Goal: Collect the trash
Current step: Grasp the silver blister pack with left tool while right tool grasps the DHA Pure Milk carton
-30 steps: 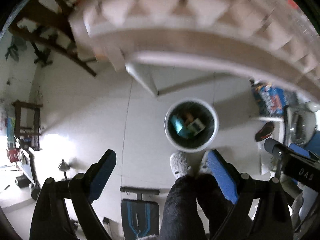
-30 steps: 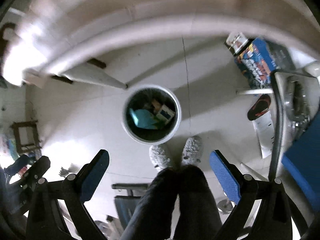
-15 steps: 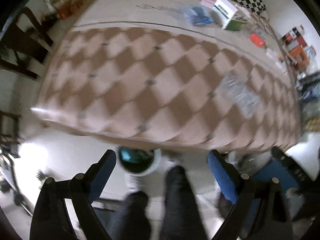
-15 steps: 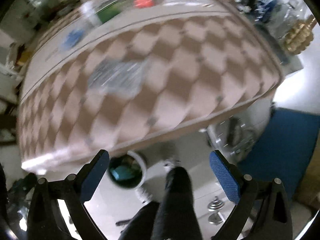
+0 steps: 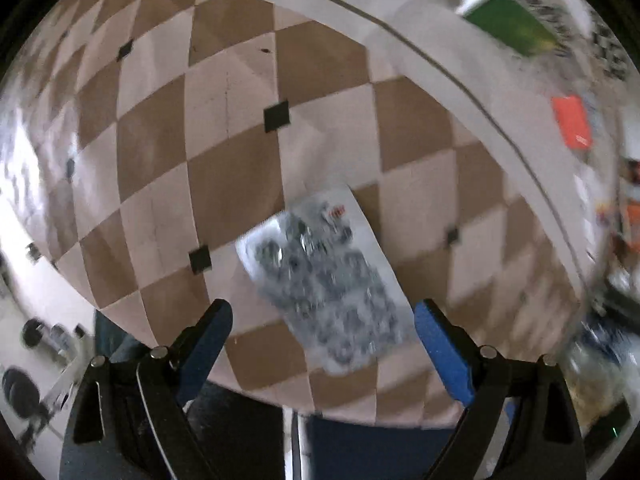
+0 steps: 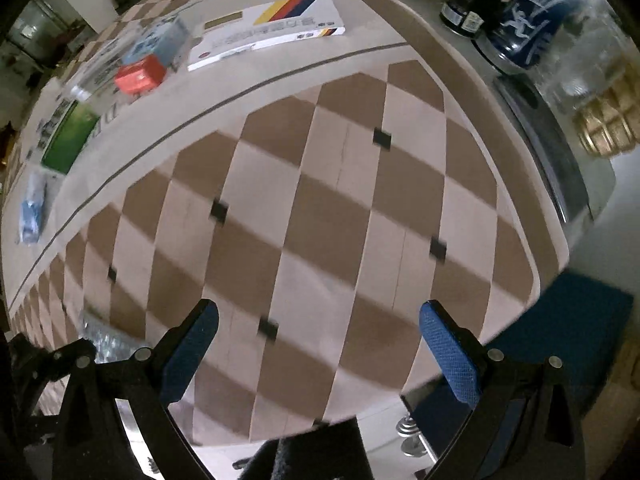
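As I held both grippers spread and empty: left gripper, right gripper. Item: foil blister sheet, flat near the table front edge. Judged light, thin, slippery, crushable; best pinched by its nearest edge.

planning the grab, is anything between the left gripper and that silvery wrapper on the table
Nothing: in the left wrist view only bare checkered tabletop separates the open left gripper from the silvery wrapper, which lies flat just ahead between the fingers.
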